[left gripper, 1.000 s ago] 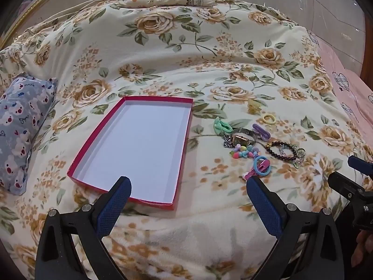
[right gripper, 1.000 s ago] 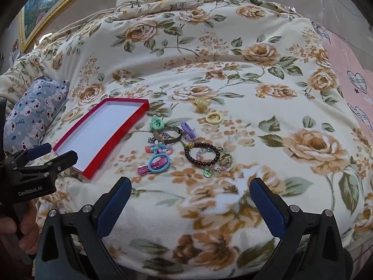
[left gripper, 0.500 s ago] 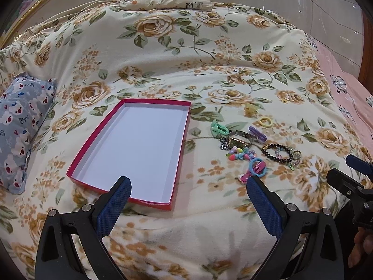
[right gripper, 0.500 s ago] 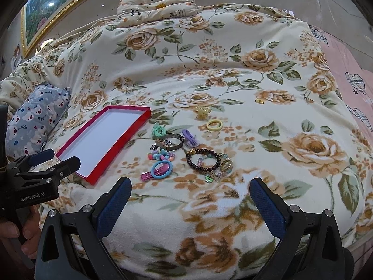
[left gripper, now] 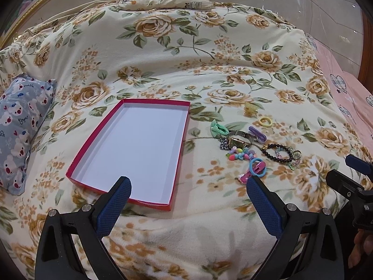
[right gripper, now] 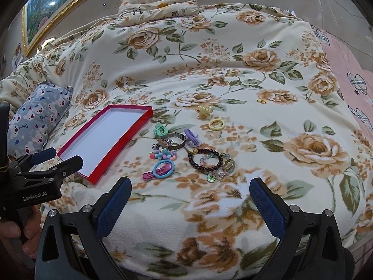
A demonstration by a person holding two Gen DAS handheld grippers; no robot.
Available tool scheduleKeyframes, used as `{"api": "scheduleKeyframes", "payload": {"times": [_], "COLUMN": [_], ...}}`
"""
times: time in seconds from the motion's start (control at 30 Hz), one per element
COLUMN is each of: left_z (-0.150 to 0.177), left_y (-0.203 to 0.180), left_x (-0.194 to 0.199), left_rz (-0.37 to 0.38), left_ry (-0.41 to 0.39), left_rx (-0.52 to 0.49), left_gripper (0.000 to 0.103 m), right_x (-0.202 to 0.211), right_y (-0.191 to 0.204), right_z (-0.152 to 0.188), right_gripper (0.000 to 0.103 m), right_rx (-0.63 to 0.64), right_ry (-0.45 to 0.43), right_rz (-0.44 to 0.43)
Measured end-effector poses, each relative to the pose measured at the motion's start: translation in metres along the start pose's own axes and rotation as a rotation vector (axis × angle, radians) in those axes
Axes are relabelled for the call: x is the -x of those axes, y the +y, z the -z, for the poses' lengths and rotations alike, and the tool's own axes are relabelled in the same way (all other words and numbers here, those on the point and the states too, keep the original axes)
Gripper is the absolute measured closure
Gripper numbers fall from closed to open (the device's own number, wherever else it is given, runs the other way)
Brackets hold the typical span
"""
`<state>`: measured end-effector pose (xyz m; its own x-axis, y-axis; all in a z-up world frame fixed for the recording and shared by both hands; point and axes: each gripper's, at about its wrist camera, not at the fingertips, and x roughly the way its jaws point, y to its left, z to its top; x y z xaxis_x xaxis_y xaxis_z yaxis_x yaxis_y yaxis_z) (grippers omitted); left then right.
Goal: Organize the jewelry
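Clearly nothing is sorted yet: the red-walled box lid (left gripper: 179, 126) lies empty on the floral blanket (left gripper: 163, 53), open side up, ready to receive pieces. Just right of it the jewelry sits in a loose cluster, the watch (right gripper: 172, 141), dark bead bracelet (right gripper: 205, 161), blue hair ring (right gripper: 164, 168) and yellow ring (right gripper: 216, 124) near enough for short carries. The left gripper (left gripper: 188, 184) and right gripper (right gripper: 190, 185) both hover at the near edge, jaws wide and holding nothing.

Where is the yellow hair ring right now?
The yellow hair ring lies on the floral blanket, right of the red tray, just beyond the purple clip and before the yellow claw clip.
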<state>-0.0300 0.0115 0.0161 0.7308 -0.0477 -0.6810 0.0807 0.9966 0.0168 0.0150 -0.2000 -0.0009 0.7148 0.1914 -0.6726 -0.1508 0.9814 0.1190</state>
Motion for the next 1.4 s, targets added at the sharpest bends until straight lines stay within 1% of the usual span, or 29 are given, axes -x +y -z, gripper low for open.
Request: {"api": "scheduleKeyframes", "payload": {"times": [0.4,0.73,0.93,1.13,1.2,1.3,1.37,1.4], "left_z": [-0.004,-0.003,-0.007,-0.015,-0.018,-0.024,-0.028,-0.031], "left_y": [0.000,-0.002,0.001,-0.002,-0.004,-0.007,-0.008,-0.009], "left_x": [-0.008,-0.015,-0.025,-0.043,-0.052,-0.065,-0.075,-0.080], "left_rz": [0.002,0.021,0.064,0.113,0.140,0.168,0.191,0.201], "left_ry": [0.017,0.028,0.057,0.095,0.116,0.145,0.165,0.174], "left_rx": [0.000,0.008,0.019,0.008,0.008,0.000,-0.004,-0.008], "left_gripper": [0.003,0.003,0.003,0.004,0.007,0.012,0.017,0.019], "right_x": [-0.001,-0.003,-0.010,-0.017,-0.021,-0.029,-0.035,-0.039], "right_y": [0.002,0.003,-0.003,-0.020,-0.025,-0.032,-0.036,-0.038], "right_z": [-0.001,-0.005,-0.006,-0.005,-0.007,-0.009,-0.010,-0.010], "right_gripper": [0.001,0.001,0.001,0.003,0.006,0.015,0.025,0.028], "right_rx": [0.000,-0.010,-0.029,-0.064,-0.076,-0.090,-0.096,-0.098], "right_ry": [0.002,0.005,0.012,0.018,0.023,0.038,0.052,0.061], "right_rz": [-0.006,-0.007,-0.013,-0.022,-0.022,-0.019,-0.016,-0.014]}}
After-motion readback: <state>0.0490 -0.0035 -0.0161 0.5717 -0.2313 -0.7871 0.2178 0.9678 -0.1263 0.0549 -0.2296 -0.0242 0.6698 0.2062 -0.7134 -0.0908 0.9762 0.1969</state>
